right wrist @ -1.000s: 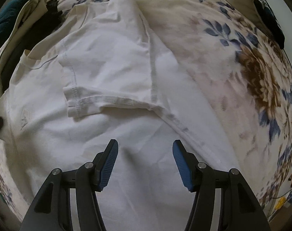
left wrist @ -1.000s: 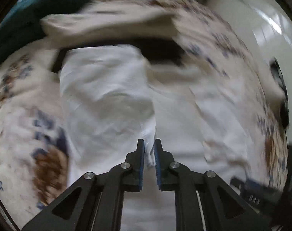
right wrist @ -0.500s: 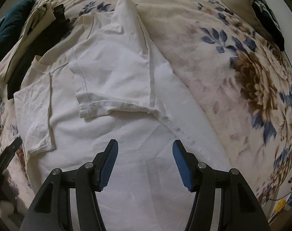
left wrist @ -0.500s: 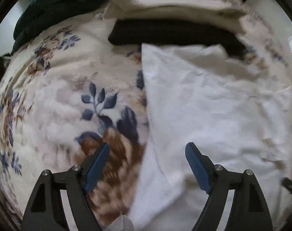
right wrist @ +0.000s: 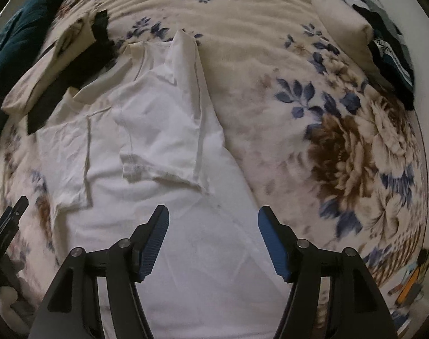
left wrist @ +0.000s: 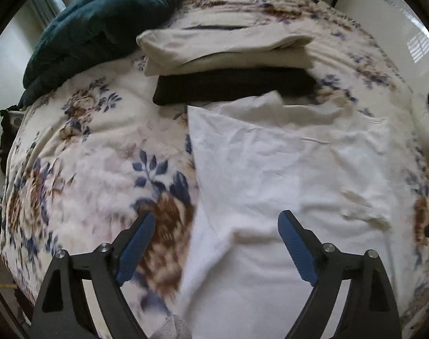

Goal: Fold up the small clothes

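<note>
A white T-shirt (left wrist: 285, 169) lies flat on the floral blanket (left wrist: 87, 155), both sleeves folded inward over its body. In the right wrist view the T-shirt (right wrist: 163, 147) runs from the collar at the far end toward me. My left gripper (left wrist: 214, 243) is open and empty, hovering over the shirt's left edge. My right gripper (right wrist: 211, 234) is open and empty above the shirt's lower body. The left gripper's tip (right wrist: 13, 214) shows at the left edge of the right wrist view.
Folded cream (left wrist: 222, 50) and black (left wrist: 231, 87) garments are stacked just beyond the shirt's collar. A dark teal blanket (left wrist: 101, 19) lies at the far left. A cream pillow (right wrist: 341, 25) and dark patterned clothes (right wrist: 389, 48) lie at the far right.
My left gripper let go of the left sleeve, opened wide and pulled back to the left; the sleeve now lies folded on the shirt. My right gripper drew back slightly, still open.
</note>
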`<state>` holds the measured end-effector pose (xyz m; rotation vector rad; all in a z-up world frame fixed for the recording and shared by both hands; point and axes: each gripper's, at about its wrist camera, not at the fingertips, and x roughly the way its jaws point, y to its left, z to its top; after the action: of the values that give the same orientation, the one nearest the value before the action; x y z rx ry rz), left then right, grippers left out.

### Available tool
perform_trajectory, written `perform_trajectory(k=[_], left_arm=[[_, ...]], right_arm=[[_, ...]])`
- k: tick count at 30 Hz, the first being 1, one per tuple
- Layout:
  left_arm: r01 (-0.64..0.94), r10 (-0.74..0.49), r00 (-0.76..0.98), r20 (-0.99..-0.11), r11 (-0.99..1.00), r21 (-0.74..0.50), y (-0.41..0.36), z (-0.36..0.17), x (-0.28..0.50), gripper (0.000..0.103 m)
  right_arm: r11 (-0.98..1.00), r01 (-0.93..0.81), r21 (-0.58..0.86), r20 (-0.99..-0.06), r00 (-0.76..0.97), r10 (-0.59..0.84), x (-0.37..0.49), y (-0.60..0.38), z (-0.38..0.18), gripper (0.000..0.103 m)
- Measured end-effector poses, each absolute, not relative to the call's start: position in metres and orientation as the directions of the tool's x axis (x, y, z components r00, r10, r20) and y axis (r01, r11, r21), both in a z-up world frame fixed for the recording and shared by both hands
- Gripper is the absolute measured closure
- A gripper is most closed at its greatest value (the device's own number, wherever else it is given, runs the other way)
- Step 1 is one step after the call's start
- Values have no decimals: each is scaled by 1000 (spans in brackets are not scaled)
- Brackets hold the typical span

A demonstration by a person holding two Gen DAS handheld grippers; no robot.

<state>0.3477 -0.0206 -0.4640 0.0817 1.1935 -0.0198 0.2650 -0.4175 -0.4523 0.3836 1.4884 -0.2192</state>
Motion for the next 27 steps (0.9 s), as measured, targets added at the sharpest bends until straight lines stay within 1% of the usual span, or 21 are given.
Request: perform_trajectory(k=[1,3,7,10,11,15,16,17,18,19,20,21,22,23,24,26,27], left_arm=[[56,26,364,-931,997,50,-24,-462,347,14],[46,24,341,-940,998,42,-44,-456,320,14],[42,-14,213,-977,999,-5,-106,-463,251,14],[57,-97,75,-993,994,-92,-173,-489,200,14],[58,-139,-2,-990,989,-139,-205,-506,179,14],[36,-247,-138,-959,967,-254,-282,-549,133,14],[25,-280,-174,-944,957,-289,-304,-567,120,15],[23,-279,-184,-942,957,-288,-315,-574,114,15],[20,-279,-188,-942,958,-287,-325,-581,109,18],[25,-275,-183,-944,959,-284,-335,-590,104,26],[38,-244,-181,-953,966,-254,-344,-601,98,35],[47,-210,-180,-961,974,-222,-349,-608,94,58],[53,-166,-167,-972,983,-177,-351,-615,91,74],[39,-172,-157,-973,983,-180,-349,-615,92,84],[-6,-204,-149,-968,979,-206,-341,-612,93,102],[-83,-267,-122,-956,963,-258,-323,-603,95,102],[-101,-271,-104,-957,960,-261,-316,-598,95,102]], right_arm=[[927,352,130,-991,65,114,261,-427,-452,35],[938,314,149,-989,40,144,252,-445,-449,35],[965,219,146,-987,-31,156,227,-496,-442,35],[979,172,109,-990,-69,122,204,-547,-438,35],[982,165,95,-991,-78,109,198,-562,-440,35],[986,158,60,-991,-107,78,185,-606,-456,35],[986,157,56,-991,-110,74,184,-613,-461,35],[987,154,54,-991,-109,71,186,-619,-465,35],[987,148,54,-992,-109,71,189,-621,-467,35],[988,143,59,-991,-108,75,193,-621,-469,35],[988,133,76,-991,-103,90,201,-622,-471,35],[988,126,87,-990,-95,99,207,-618,-472,35],[989,118,92,-990,-92,104,212,-616,-473,35],[990,96,106,-990,-83,114,224,-610,-474,35],[990,78,116,-990,-72,121,235,-606,-474,35],[989,50,136,-989,-52,139,254,-597,-475,35],[986,38,164,-986,-31,165,271,-590,-477,35]])
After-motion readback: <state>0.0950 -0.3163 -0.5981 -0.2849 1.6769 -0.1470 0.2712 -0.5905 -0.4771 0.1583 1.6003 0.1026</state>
